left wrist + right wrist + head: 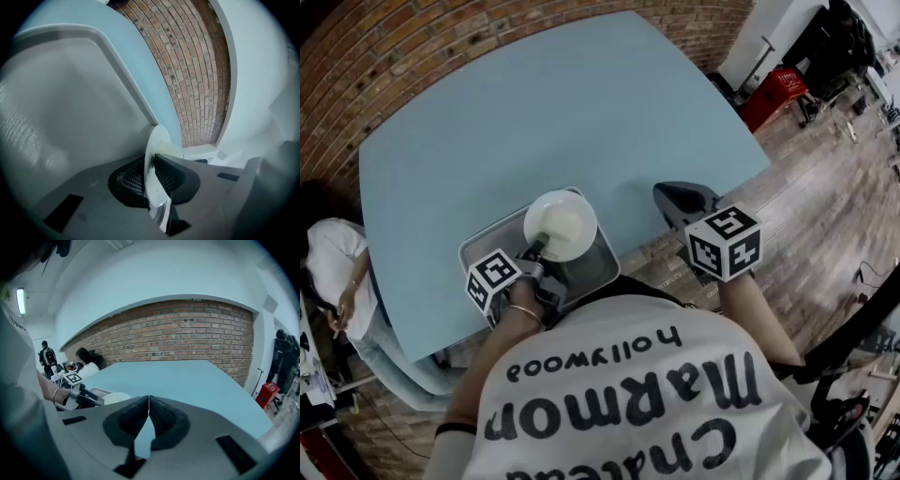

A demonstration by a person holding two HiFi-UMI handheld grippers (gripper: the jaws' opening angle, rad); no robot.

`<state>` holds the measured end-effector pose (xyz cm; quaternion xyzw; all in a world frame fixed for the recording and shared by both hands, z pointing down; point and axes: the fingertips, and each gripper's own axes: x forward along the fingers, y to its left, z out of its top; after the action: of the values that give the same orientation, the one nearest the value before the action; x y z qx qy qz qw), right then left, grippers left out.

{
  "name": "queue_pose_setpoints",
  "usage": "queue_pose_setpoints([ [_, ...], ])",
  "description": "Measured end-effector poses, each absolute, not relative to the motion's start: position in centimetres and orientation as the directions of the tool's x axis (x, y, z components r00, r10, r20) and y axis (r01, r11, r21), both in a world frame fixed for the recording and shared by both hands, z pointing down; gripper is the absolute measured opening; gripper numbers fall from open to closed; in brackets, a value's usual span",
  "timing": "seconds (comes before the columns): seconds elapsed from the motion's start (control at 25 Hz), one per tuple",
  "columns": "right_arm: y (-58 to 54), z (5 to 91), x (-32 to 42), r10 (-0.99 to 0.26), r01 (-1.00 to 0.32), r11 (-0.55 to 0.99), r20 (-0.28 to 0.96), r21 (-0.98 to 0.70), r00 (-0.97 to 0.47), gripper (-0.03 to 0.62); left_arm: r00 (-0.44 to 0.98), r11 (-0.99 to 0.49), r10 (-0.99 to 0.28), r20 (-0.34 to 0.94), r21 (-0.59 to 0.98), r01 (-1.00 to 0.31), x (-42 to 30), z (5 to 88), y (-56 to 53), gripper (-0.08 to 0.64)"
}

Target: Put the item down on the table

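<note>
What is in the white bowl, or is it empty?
Empty. The bowl shows only its bare pale inside, with the left gripper pinching its rim.

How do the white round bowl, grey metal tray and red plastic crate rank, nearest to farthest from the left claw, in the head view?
1. White round bowl: clamped in the left claw.
2. Grey metal tray: just beneath it.
3. Red plastic crate: far right, on the floor.

Count: 1 white bowl (561,225), 1 grey tray (592,269), 1 light-blue table (534,112), 1 red crate (776,94). 2 grippers, left gripper (534,249) and right gripper (667,194), with 1 marker cube on each. Background of right gripper view: 1 seated person (88,364), 1 standing person (47,357).
</note>
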<state>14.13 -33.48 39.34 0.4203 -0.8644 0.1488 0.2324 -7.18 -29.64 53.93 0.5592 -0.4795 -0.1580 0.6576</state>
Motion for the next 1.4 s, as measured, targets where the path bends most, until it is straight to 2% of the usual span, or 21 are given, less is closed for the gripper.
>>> queue_pose_setpoints([
  [0.28, -33.4, 39.5, 14.1, -0.655, -0.791, 0.608, 0.523, -0.064, -0.545, 0.011, 0.494, 0.303, -0.738, 0.460, 0.880, -0.366, -7.1, 53.9, -29.4, 0.026],
  [0.6, -33.3, 39.6, 13.4, -0.639, -0.774, 0.629, 0.521, -0.070, -0.566, 0.011, 0.471, 0.260, -0.700, 0.537, 0.806, -0.532, -7.5, 53.7, -29.2, 0.064],
  [0.92, -33.2, 39.6, 13.0, -0.630, -0.762, 0.644, 0.517, -0.069, -0.579, 0.011, 0.434, 0.146, -0.684, 0.586, 0.693, -0.706, -7.5, 53.2, -29.4, 0.108],
  [1.4, -33.0, 39.7, 13.0, -0.627, -0.755, 0.652, 0.509, -0.069, -0.589, 0.011, 0.340, 0.100, -0.699, 0.629, 0.557, -0.825, -8.6, 52.7, -29.4, 0.137],
])
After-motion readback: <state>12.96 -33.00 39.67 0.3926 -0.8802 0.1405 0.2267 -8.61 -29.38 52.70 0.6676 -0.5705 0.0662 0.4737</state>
